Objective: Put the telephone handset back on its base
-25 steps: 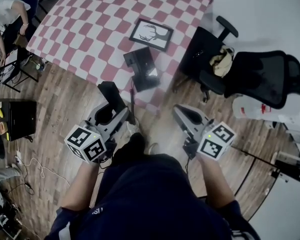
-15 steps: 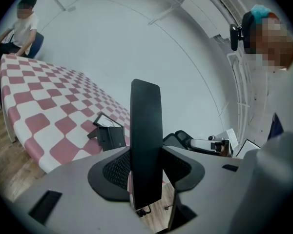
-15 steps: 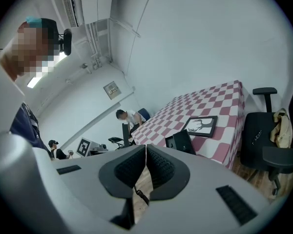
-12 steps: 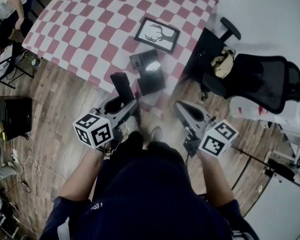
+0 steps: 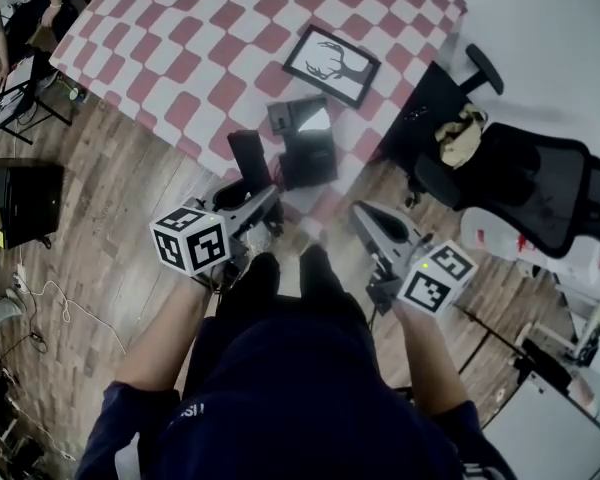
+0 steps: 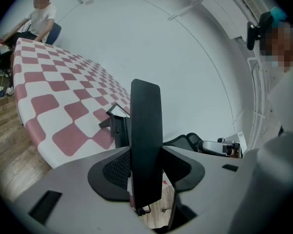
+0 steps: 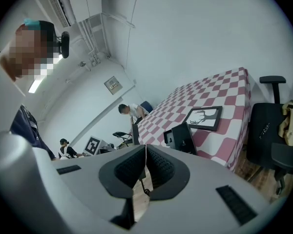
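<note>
The black telephone handset (image 5: 248, 161) stands upright between the jaws of my left gripper (image 5: 246, 200), which is shut on it, just short of the table's near edge. In the left gripper view the handset (image 6: 146, 130) fills the middle and hides part of what lies behind it. The black telephone base (image 5: 305, 141) sits on the checkered table (image 5: 180, 58) close to that edge, slightly right of the handset, and appears as the base (image 6: 118, 128) and the base (image 7: 180, 138) in the two gripper views. My right gripper (image 5: 367, 218) is shut and empty, hovering over the floor to the right.
A framed deer picture (image 5: 332, 65) lies on the table behind the base. A black office chair (image 5: 525, 173) with a cloth on its seat stands to the right. A person (image 6: 39, 16) sits at the table's far end. A black box (image 5: 25, 203) rests on the wooden floor at left.
My left gripper has carried the handset forward, from over the floor to the table's edge beside the base. The right gripper has stayed where it was.
</note>
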Demonstrator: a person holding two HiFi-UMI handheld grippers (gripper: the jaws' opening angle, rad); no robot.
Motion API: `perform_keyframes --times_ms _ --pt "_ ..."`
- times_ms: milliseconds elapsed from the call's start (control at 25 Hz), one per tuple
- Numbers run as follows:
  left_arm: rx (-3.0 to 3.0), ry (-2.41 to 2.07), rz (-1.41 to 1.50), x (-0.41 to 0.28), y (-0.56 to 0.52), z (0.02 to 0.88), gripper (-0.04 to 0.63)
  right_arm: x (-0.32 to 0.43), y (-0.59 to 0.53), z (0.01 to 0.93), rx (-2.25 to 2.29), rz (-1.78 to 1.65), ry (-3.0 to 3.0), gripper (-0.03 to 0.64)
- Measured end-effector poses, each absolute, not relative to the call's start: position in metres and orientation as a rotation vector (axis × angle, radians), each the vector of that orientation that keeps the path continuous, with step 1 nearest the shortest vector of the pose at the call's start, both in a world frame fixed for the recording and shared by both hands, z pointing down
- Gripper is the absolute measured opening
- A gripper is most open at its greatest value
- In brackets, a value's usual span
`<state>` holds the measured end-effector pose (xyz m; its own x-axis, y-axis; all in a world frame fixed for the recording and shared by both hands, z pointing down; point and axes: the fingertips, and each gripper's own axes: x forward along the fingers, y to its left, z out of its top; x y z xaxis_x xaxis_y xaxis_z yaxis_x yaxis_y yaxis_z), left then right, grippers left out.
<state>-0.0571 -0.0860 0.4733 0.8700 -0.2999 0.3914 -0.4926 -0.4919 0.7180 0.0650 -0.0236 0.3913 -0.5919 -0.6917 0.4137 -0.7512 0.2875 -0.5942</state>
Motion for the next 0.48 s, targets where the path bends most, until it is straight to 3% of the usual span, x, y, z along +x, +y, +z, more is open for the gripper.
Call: perform_keyframes --times_ms 480 --pt "2.006 -0.71 0.288 -0.022 -0.106 0.514 0.216 0.115 -0.053 0.415 1.203 1.284 -2.48 0.018"
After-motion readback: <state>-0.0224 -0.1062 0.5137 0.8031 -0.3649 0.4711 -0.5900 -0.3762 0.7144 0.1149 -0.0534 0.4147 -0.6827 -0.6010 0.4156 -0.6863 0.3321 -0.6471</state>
